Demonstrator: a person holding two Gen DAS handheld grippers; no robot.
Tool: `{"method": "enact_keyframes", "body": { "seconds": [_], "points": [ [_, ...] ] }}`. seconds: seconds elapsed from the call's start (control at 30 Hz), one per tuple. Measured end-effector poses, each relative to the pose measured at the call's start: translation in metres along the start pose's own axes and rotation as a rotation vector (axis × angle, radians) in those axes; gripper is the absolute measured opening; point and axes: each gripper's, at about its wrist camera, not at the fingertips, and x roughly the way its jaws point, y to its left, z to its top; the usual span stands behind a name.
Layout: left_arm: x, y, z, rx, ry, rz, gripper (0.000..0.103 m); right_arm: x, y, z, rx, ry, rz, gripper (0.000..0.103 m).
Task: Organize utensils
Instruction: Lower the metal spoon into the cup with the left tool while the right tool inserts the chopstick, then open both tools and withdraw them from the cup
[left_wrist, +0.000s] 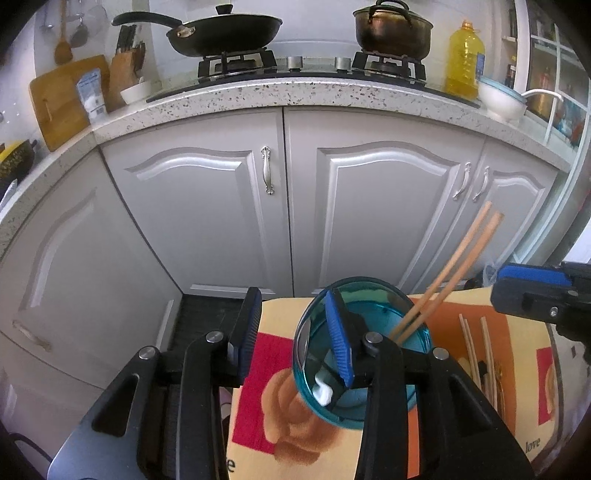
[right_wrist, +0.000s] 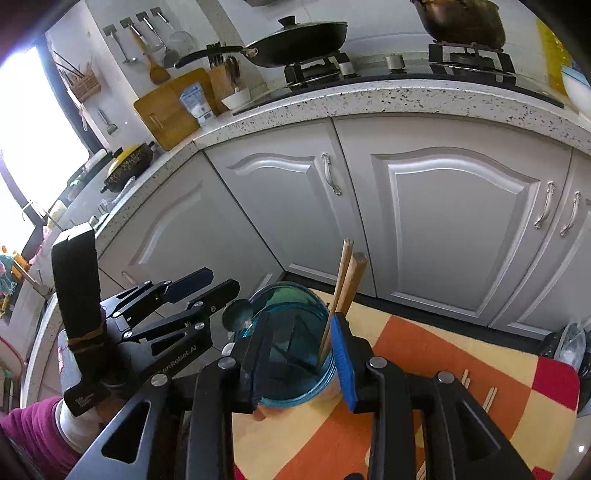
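A blue glass cup (left_wrist: 354, 354) stands on a patterned cloth (left_wrist: 273, 391) and holds two wooden chopsticks (left_wrist: 450, 277) that lean to the right. A white spoon end (left_wrist: 325, 393) and a metal spoon bowl (right_wrist: 236, 314) show at its left rim. My left gripper (left_wrist: 295, 332) is open, its right finger over the cup's mouth. My right gripper (right_wrist: 299, 354) is open and straddles the cup (right_wrist: 291, 343), its blue pad beside the chopsticks (right_wrist: 347, 280). Its tip shows at the right edge of the left wrist view (left_wrist: 532, 291).
More pale chopsticks (left_wrist: 480, 354) lie on the cloth right of the cup, also in the right wrist view (right_wrist: 476, 387). White cabinet doors (left_wrist: 288, 206) stand close behind. The counter (left_wrist: 295, 92) above carries a stove, pan, pot, oil bottle and bowls.
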Motion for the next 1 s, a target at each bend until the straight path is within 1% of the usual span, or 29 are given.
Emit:
{"method": "enact_keyframes", "body": {
  "seconds": [0.1, 0.17, 0.3, 0.37, 0.53, 0.67, 0.7, 0.73, 0.77, 0.83, 0.9, 0.97, 1.0],
  "points": [
    [-0.014, -0.001, 0.000, -0.001, -0.025, 0.006, 0.036, -0.012, 0.000, -0.009, 0.022, -0.015, 0.012, 0.031],
    [-0.024, -0.002, 0.000, -0.008, -0.039, 0.001, 0.042, -0.020, 0.000, -0.016, 0.022, -0.021, 0.000, 0.031],
    [-0.048, -0.012, -0.003, -0.005, -0.071, -0.023, 0.044, -0.038, 0.000, -0.036, 0.023, -0.059, -0.073, 0.031],
    [-0.057, -0.020, -0.006, 0.005, -0.082, -0.045, 0.047, -0.047, -0.002, -0.047, 0.033, -0.072, -0.091, 0.031],
    [-0.074, -0.050, -0.015, 0.044, -0.084, -0.113, 0.048, -0.070, -0.014, -0.074, 0.063, -0.078, -0.138, 0.032],
    [-0.078, -0.077, -0.026, 0.087, -0.069, -0.192, 0.048, -0.086, -0.031, -0.098, 0.065, -0.067, -0.207, 0.033],
    [-0.077, -0.085, -0.030, 0.101, -0.059, -0.212, 0.048, -0.088, -0.036, -0.105, 0.067, -0.061, -0.222, 0.035],
    [-0.075, -0.091, -0.032, 0.111, -0.050, -0.226, 0.048, -0.089, -0.044, -0.113, 0.073, -0.051, -0.241, 0.042],
    [-0.071, -0.100, -0.037, 0.123, -0.034, -0.245, 0.048, -0.089, -0.053, -0.121, 0.085, -0.035, -0.261, 0.042],
    [-0.060, -0.112, -0.044, 0.132, -0.006, -0.261, 0.048, -0.082, -0.074, -0.138, 0.120, 0.017, -0.292, 0.042],
    [-0.048, -0.121, -0.051, 0.136, 0.032, -0.275, 0.048, -0.071, -0.093, -0.152, 0.157, 0.044, -0.308, 0.042],
    [-0.036, -0.130, -0.060, 0.139, 0.070, -0.287, 0.048, -0.055, -0.111, -0.162, 0.199, 0.083, -0.317, 0.033],
    [-0.028, -0.135, -0.065, 0.141, 0.094, -0.293, 0.048, -0.046, -0.120, -0.166, 0.218, 0.102, -0.310, 0.032]
  ]
}}
